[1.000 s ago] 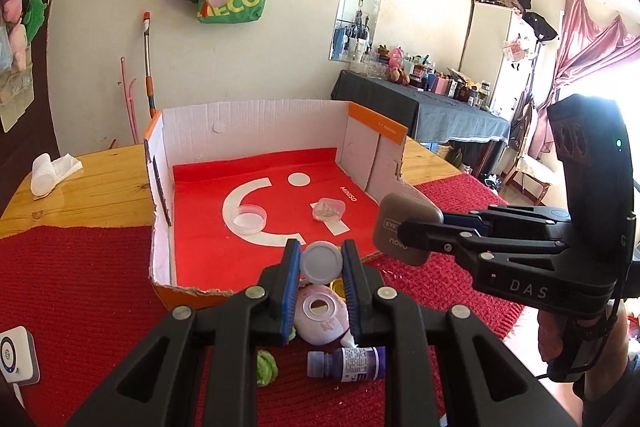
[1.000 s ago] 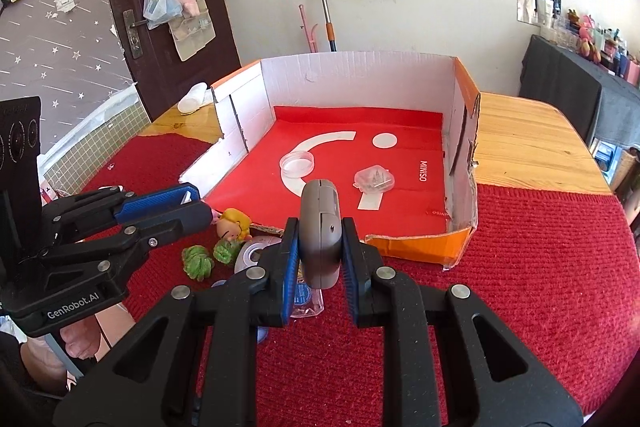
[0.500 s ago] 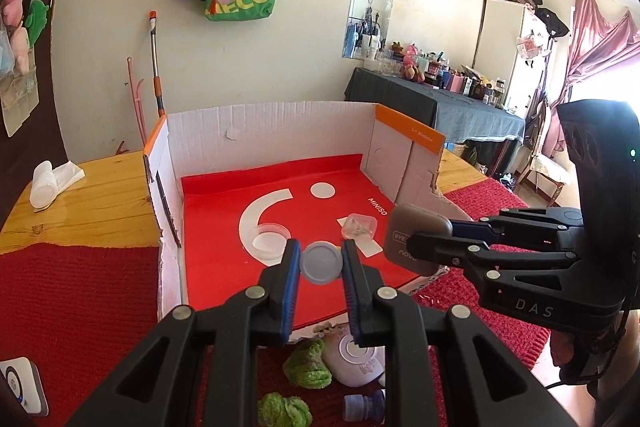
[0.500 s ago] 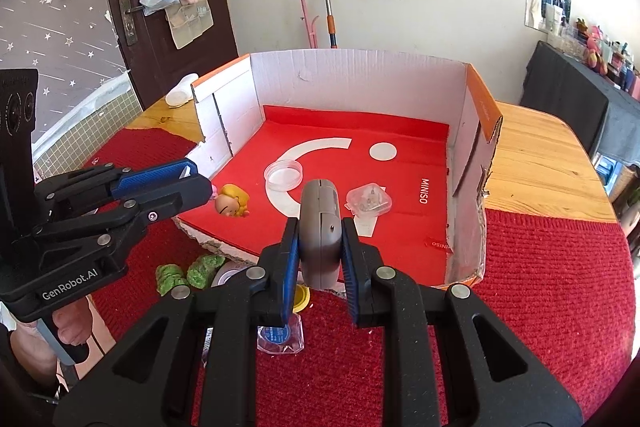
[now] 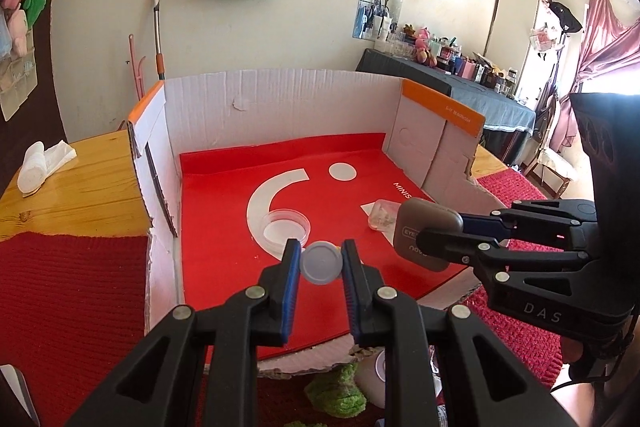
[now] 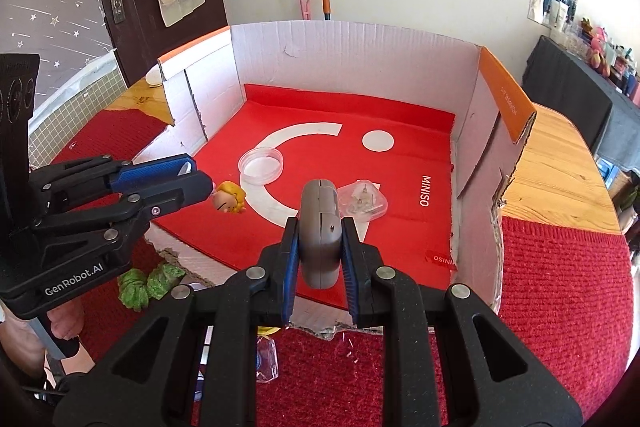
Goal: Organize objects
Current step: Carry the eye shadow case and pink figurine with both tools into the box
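An open cardboard box [image 5: 280, 95] with a red floor lies ahead on the table. My left gripper [image 5: 322, 259] is shut on a small toy with a round grey base [image 5: 322, 263]. From the right wrist view its yellow-haired doll head [image 6: 229, 197] sticks out past the left gripper [image 6: 202, 175], low over the box's front left. My right gripper [image 6: 320, 239] is shut on a grey-brown compact case [image 6: 320, 227], held on edge above the box's front. That case [image 5: 428, 233] and the right gripper [image 5: 440, 231] also show in the left wrist view.
Inside the box lie a clear round dish [image 5: 285, 227] and a small clear plastic case [image 6: 362, 203]. Green knitted pieces [image 6: 146, 283] and a clear little bottle [image 6: 266, 359] lie on the red mat [image 6: 560, 287] before the torn front edge. A rolled white cloth [image 5: 38, 167] sits far left.
Both grippers have moved forward and a little down, from above the loose things on the mat to over the box's front. Both holds are unchanged.
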